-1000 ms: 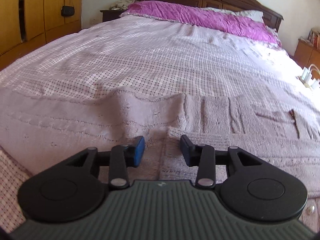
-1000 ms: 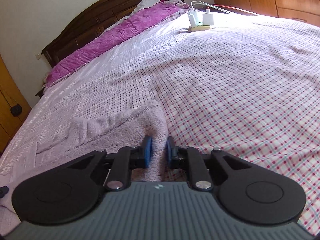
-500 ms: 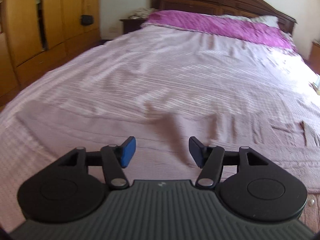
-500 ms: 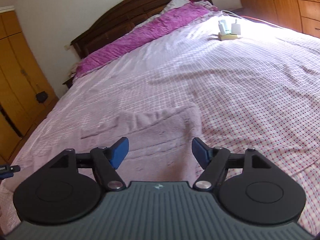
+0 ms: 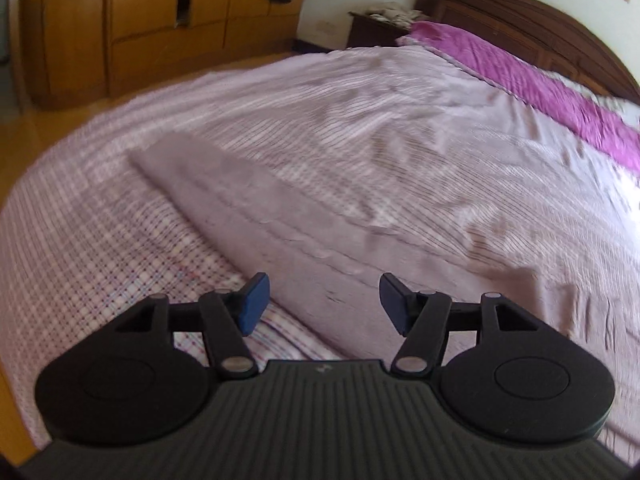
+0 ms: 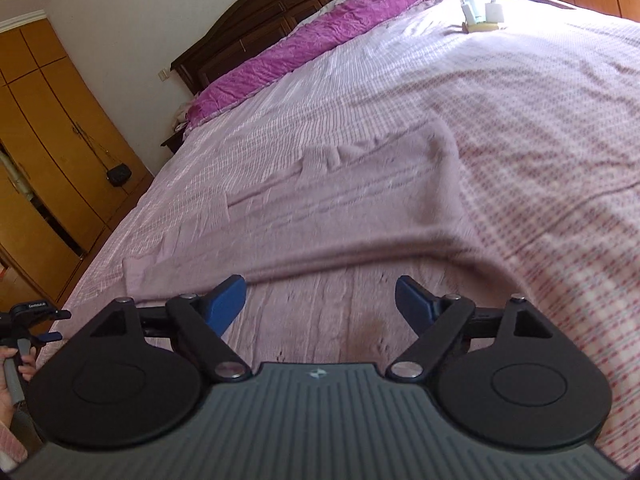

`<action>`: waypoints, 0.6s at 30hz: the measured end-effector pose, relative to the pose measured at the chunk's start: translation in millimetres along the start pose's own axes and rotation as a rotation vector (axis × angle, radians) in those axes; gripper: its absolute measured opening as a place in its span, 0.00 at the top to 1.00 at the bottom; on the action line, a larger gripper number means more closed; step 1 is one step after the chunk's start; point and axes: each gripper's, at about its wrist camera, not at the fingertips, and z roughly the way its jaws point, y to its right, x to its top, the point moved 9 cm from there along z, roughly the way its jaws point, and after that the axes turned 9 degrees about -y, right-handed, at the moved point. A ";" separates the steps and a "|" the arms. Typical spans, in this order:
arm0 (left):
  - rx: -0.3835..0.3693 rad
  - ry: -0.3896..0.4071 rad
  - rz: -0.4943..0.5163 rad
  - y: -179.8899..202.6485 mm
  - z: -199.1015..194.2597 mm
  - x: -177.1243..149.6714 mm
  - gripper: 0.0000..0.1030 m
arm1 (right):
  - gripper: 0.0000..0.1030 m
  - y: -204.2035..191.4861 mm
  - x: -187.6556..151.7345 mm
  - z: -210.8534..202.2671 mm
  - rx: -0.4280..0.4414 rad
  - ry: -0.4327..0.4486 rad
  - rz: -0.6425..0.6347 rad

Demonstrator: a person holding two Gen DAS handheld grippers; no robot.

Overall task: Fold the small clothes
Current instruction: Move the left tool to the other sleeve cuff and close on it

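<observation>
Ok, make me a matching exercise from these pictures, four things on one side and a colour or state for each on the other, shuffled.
Things:
1. pillow
2. garment
3. left gripper
4. wardrobe

Descriptions:
A. orange-brown wood
B. open, holding nothing
C. bright purple, at the headboard
D. pale mauve, lying flat on the bed

Pairs: 1-C, 2-D, 3-B, 4-A

Left gripper (image 5: 320, 300), jaws apart, above mauve garment (image 5: 256, 208)

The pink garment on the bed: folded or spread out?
Folded, at least partly: the garment shows one layer lapped over another, with a fold edge crossing it.
</observation>
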 end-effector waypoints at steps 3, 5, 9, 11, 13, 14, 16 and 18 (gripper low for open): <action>-0.033 -0.009 -0.055 -12.5 14.0 3.0 0.39 | 0.15 -0.5 -8.1 9.8 -0.024 -0.015 0.001; -0.044 -0.013 -0.077 -18.3 22.9 4.1 0.39 | 0.15 0.2 -10.9 15.7 -0.044 -0.017 0.004; -0.063 0.005 -0.094 -22.9 34.0 6.6 0.39 | 0.14 0.0 -13.4 21.1 -0.057 -0.006 -0.007; -0.070 0.017 -0.088 -21.1 40.1 9.4 0.35 | 0.13 0.6 -13.7 23.8 -0.061 -0.002 -0.014; -0.068 0.035 -0.082 -19.6 46.5 12.8 0.35 | 0.12 0.9 -15.1 25.7 -0.062 0.006 -0.015; -0.064 0.041 -0.080 -18.8 49.5 14.2 0.35 | 0.12 1.0 -15.7 26.3 -0.062 0.012 -0.016; -0.056 0.053 -0.070 -16.9 54.6 17.0 0.36 | 0.11 0.5 -16.1 27.3 -0.065 0.020 -0.024; -0.045 0.068 -0.047 -13.6 55.2 18.7 0.40 | 0.10 -1.5 -17.9 27.4 -0.072 0.024 -0.039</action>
